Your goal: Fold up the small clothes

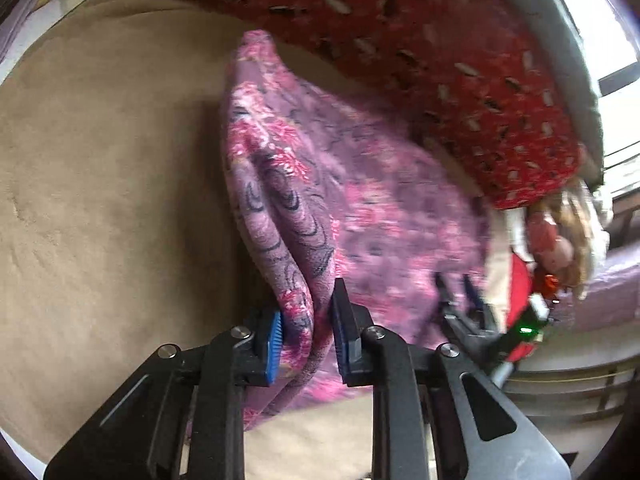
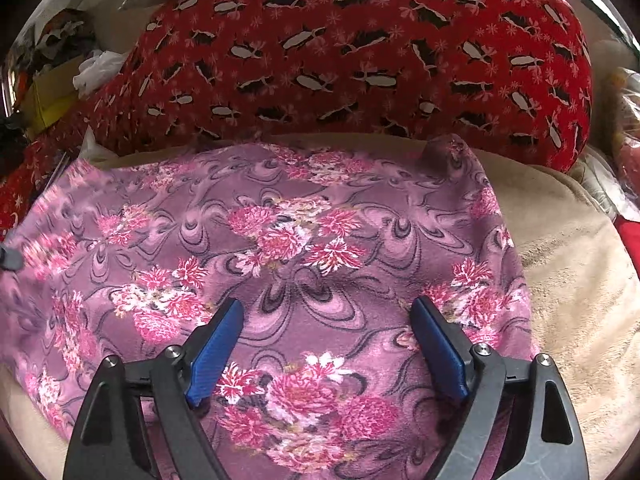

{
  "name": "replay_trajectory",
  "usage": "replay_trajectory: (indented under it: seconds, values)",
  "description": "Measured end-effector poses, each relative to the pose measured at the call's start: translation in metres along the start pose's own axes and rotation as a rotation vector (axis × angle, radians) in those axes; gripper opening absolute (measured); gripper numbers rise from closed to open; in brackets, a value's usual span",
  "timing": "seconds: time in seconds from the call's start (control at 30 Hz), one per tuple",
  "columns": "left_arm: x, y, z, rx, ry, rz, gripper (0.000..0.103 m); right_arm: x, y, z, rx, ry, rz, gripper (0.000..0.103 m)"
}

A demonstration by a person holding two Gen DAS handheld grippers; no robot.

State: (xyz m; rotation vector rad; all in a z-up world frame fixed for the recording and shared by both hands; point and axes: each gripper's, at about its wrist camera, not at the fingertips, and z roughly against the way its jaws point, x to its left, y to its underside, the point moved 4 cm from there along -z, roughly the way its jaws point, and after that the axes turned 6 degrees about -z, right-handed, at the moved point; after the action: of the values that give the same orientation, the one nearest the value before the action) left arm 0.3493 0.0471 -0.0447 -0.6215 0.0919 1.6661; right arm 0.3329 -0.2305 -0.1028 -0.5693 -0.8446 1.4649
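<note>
A purple garment with pink flower print (image 2: pixel 304 248) lies spread on a beige blanket (image 2: pixel 576 280). In the left wrist view the same garment (image 1: pixel 360 200) rises in a fold at its edge. My left gripper (image 1: pixel 308 320) is shut on that raised fold, with cloth pinched between the blue pads. My right gripper (image 2: pixel 326 320) is open and empty, its jaws wide apart just above the middle of the garment. It also shows in the left wrist view (image 1: pixel 460 292) at the garment's far side.
A large red cushion with a black and white print (image 2: pixel 360 52) lies right behind the garment. Clutter of bags and cloth (image 2: pixel 60 72) sits at the back left. A doll with blond hair (image 1: pixel 560 236) lies beside the red cushion. A window (image 1: pixel 600 32) is beyond.
</note>
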Motion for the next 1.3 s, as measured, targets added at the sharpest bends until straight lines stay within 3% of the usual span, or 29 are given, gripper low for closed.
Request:
replay_trajectory:
  seconds: [0.2, 0.47, 0.73, 1.07, 1.3]
  values:
    - [-0.039, -0.006, 0.004, -0.012, 0.067, 0.012, 0.018, 0.001, -0.004, 0.005, 0.042, -0.001, 0.010, 0.087]
    - [-0.087, -0.006, -0.010, 0.002, 0.107, 0.005, 0.018, -0.020, -0.008, 0.034, 0.031, -0.001, -0.016, 0.087]
    - [-0.132, -0.005, -0.044, 0.050, 0.137, -0.016, 0.009, -0.051, -0.012, 0.047, 0.031, 0.009, -0.062, 0.087]
    - [-0.150, 0.004, -0.111, 0.172, 0.092, -0.019, 0.008, -0.072, 0.003, 0.039, 0.072, 0.017, -0.078, 0.087]
    - [-0.151, 0.004, -0.131, 0.207, 0.104, 0.011, 0.010, -0.076, 0.007, 0.029, 0.080, -0.004, -0.105, 0.089]
